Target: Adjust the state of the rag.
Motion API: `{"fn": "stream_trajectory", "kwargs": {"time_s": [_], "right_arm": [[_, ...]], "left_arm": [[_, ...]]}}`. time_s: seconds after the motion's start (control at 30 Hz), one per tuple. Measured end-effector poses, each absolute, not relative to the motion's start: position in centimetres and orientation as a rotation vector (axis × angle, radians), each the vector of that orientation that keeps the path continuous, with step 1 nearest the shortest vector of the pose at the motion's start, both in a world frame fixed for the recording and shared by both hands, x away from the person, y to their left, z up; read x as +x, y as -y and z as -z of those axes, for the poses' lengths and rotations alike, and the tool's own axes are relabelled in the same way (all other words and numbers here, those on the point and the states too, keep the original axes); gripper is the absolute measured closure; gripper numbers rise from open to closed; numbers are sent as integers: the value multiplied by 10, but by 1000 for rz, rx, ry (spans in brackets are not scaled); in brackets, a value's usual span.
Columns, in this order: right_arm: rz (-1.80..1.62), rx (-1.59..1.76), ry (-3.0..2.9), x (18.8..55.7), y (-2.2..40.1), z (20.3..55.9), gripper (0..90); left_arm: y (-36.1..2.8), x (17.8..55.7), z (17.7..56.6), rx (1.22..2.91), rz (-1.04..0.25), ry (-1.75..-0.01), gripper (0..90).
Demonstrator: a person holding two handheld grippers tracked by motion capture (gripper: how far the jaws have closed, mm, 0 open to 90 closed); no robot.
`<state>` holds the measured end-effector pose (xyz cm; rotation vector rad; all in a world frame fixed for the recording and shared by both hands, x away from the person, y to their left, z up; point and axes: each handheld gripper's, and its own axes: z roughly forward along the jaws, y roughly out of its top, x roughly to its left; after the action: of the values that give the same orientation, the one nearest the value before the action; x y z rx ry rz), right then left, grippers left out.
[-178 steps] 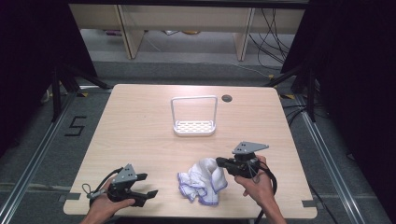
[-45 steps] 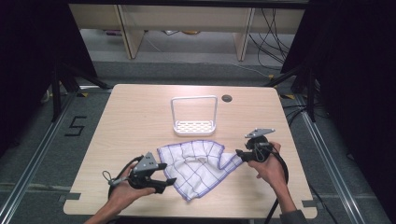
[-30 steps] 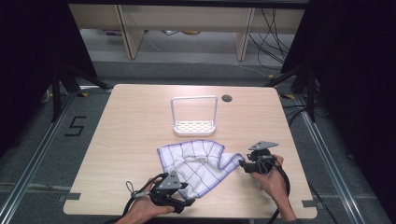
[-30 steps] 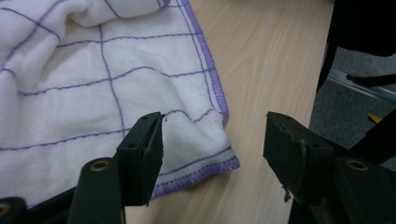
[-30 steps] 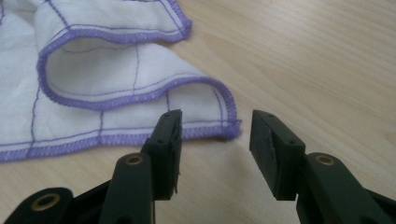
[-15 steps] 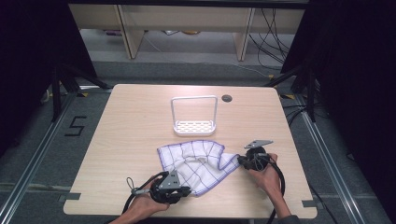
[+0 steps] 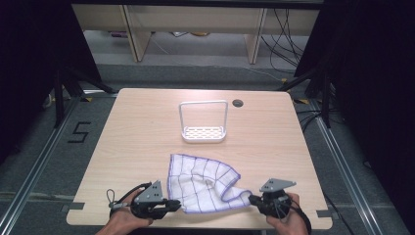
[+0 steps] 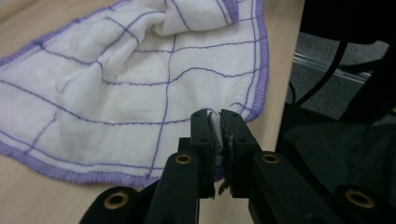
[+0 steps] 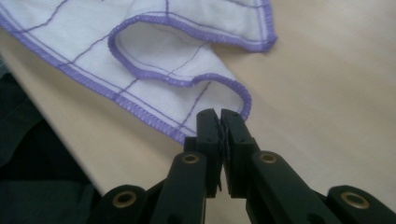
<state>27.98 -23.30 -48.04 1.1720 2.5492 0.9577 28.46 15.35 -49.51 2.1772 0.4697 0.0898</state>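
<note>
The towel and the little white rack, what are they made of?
The towel looks like soft woven cotton: fuzzy matte white cloth with a purple grid and stitched purple hem, rumpling easily. The rack looks like smooth white-coated wire or plastic, with a thin looped frame and slotted base; I can't tell which.

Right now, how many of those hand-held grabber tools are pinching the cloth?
2: the left gripper grips the cloth at its near-left corner, the right gripper at its near-right corner.

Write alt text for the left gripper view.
The left hand-held gripper has its two black jaws shut on the edge of a white cloth with purple grid lines and purple hem, which lies rumpled on a light wooden table.
</note>
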Motion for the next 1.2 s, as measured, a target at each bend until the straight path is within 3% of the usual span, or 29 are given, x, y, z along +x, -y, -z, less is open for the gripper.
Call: {"fn": "stream_trajectory", "kwargs": {"time_s": [0.13,0.2,0.3,0.37,0.53,0.77,1.03,1.2], "right_arm": [[-919,1190,-2585,268,227,488,845],[-910,1197,-2579,272,228,490,745],[-953,1203,-2533,276,231,482,563],[-996,1163,-2509,281,235,467,524],[-989,1154,-2454,307,227,452,514],[-886,1171,-2503,351,198,477,534],[-819,1203,-2526,360,194,489,566],[-789,1156,-2537,363,194,495,605]], "left_arm": [[-155,281,505,2210,-55,-487,799],[-154,282,505,2217,-55,-492,733],[-155,286,501,2173,-18,-558,563],[-160,291,496,2152,-13,-577,494],[-174,322,481,2071,-109,-679,446],[-186,376,480,2056,-164,-840,407],[-178,421,492,2073,-213,-937,423],[-167,432,496,2144,-216,-896,448]]}}
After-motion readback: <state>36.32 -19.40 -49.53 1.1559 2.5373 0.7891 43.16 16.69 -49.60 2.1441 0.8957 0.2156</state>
